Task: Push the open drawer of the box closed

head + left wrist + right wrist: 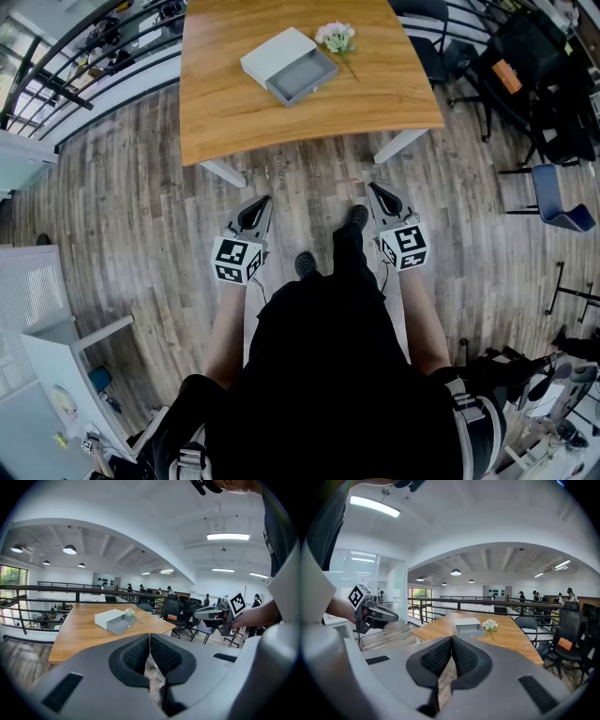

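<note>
Left claw (pixel 263 201), right claw (pixel 373 187) closed, empty. Drawer (pixel 305 75) out of box (pixel 275 52); table (pixel 220 108) far edge cropped.

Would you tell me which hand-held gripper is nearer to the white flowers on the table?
Right. In the head view the right hand-held gripper is below the flowers, off the table; the left hand-held gripper is farther, lower left.

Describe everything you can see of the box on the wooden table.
The box is a flat white rectangular sleeve, perhaps card or plastic, lying skewed on the wooden table. Its shallow grey drawer is pulled roughly halfway out toward the person and looks empty. White flowers lie close beside it.
</note>
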`<state>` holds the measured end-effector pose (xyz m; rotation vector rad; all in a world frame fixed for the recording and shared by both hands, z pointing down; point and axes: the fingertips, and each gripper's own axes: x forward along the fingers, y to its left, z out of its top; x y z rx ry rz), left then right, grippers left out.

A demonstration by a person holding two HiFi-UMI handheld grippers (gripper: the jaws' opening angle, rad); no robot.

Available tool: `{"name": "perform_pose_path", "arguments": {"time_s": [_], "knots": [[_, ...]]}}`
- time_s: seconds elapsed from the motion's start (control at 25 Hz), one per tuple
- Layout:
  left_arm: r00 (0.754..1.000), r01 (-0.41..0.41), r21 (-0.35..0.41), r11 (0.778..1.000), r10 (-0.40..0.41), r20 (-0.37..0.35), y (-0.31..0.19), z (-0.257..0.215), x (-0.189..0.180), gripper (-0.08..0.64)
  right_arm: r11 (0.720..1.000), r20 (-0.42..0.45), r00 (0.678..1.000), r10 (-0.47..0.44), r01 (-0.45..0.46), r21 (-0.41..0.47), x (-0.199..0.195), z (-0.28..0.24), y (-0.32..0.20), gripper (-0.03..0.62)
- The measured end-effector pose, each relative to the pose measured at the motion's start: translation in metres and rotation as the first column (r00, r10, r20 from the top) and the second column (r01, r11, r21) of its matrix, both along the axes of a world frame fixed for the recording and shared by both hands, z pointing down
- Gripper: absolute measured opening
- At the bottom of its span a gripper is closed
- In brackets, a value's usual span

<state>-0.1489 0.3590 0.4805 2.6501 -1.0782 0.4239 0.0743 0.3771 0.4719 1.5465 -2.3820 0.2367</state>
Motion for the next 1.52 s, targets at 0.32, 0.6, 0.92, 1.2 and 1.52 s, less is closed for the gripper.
{"name": "perform_pose_path", "arguments": {"time_s": [0.32,0.6,0.92,1.2,1.52], "knots": [[1.000,0.001,0.032,0.999,-0.001,-0.021,0.026,-0.019,-0.011,0.025,1.000,0.006,1.000,-0.014,0.014,-0.010,-0.022,0.002,0.029,0.014],[1.000,-0.019,0.040,0.999,0.020,-0.014,0.032,-0.028,-0.012,0.025,1.000,-0.001,1.000,-0.013,0.013,0.022,-0.029,-0.015,0.033,0.015],[0.999,-0.037,0.037,0.999,0.038,-0.013,0.023,-0.026,0.004,0.025,0.999,-0.034,0.999,0.038,-0.039,-0.023,-0.012,0.002,0.028,0.015],[1.000,-0.012,0.041,0.999,0.013,-0.012,-0.001,-0.034,0.011,0.025,0.999,-0.033,0.999,0.027,-0.029,-0.041,0.002,0.005,-0.002,0.015],[0.999,0.036,0.029,0.999,-0.036,-0.002,-0.029,-0.031,0.012,0.025,0.998,-0.028,0.999,-0.018,0.016,-0.064,0.002,0.014,-0.046,0.015]]}}
